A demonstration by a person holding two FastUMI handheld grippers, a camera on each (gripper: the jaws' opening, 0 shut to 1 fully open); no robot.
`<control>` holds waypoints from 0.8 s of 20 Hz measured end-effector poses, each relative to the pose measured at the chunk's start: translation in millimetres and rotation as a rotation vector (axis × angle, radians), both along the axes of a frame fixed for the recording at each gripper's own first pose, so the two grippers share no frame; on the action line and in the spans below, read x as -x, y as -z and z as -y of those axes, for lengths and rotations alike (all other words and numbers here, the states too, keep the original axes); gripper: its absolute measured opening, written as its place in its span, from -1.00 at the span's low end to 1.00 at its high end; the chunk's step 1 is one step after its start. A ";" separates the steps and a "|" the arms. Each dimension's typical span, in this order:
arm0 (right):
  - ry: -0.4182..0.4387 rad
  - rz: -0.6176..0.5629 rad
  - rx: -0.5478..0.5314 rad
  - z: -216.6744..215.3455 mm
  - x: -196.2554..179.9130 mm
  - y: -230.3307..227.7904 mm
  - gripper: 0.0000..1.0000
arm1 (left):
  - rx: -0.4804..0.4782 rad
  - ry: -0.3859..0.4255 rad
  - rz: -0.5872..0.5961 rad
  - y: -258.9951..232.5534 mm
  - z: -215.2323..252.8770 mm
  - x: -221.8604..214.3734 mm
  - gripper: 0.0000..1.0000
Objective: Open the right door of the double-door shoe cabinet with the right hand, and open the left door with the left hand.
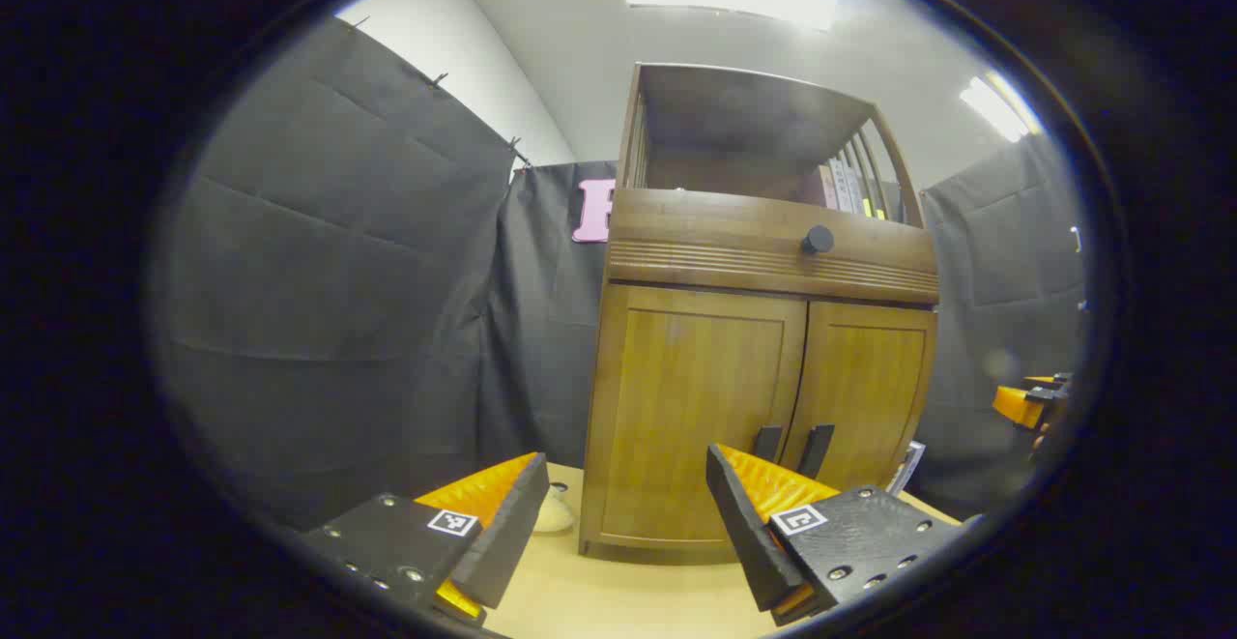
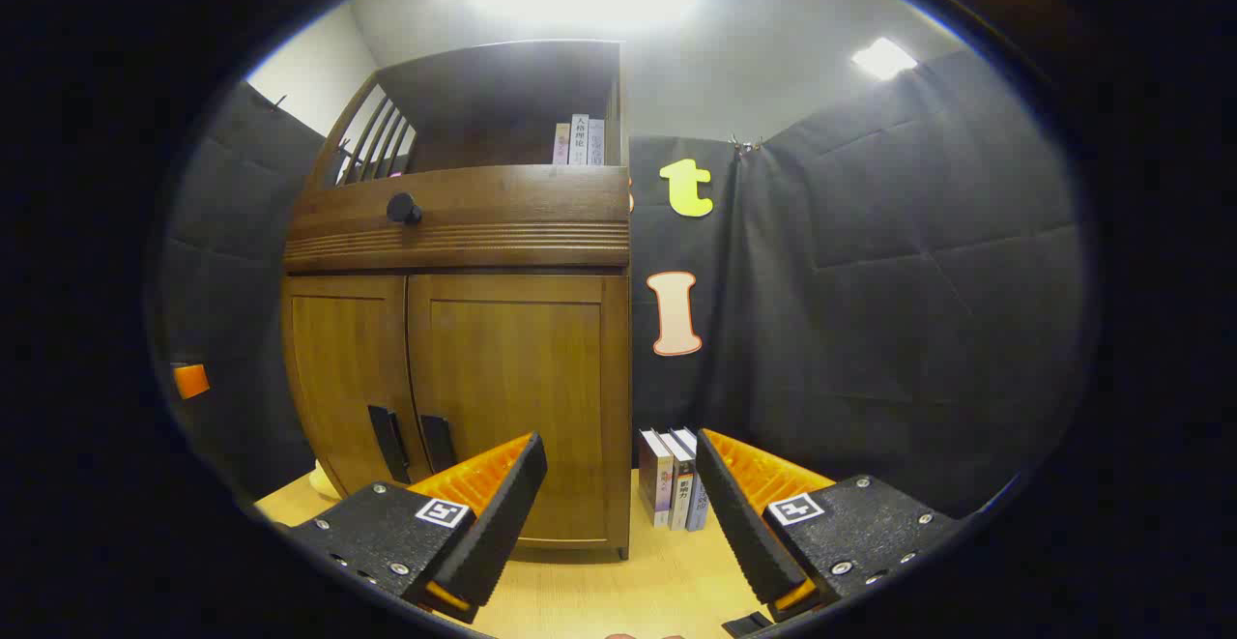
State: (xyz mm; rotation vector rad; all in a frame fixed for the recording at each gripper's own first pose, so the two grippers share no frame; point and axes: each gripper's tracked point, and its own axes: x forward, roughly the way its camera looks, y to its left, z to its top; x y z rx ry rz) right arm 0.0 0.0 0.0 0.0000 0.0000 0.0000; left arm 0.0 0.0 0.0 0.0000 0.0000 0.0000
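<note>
Both doors (image 2: 512, 397) sitting closed; left hand-held gripper (image 1: 618, 504) and right hand-held gripper (image 2: 618, 494) hanging wide, apart from cabinet (image 1: 763, 233); books (image 2: 672, 484) standing lower center, beside cabinet.

Your left gripper (image 1: 623, 513) is spread wide, with a broad gap between its two fingers (image 1: 498, 523). Nothing lies between them and neither finger presses on anything. Both fingers point forward and slightly upward, level with each other.

Your right gripper (image 2: 618, 513) is in the same state: its fingers (image 2: 744, 513) stand far apart, with nothing between them and no contact on either one. They point forward in the same raised attitude.

In the left gripper view, your right gripper (image 1: 1029, 402) appears at the far right edge, small and partly cut off, well apart from the left one.
</note>
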 end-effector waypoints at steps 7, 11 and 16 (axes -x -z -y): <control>-0.041 -0.022 -0.001 -15.6 -0.8 8.0 0.92 | -0.030 0.016 -0.009 7.7 10.9 -4.5 0.97; -0.061 -0.026 -0.010 -24.2 -1.5 7.8 0.92 | -0.038 0.024 -0.012 12.8 14.3 -4.9 0.97; -0.087 -0.028 -0.008 -33.4 -0.5 8.7 0.92 | -0.047 0.024 -0.014 15.8 13.9 2.7 0.97</control>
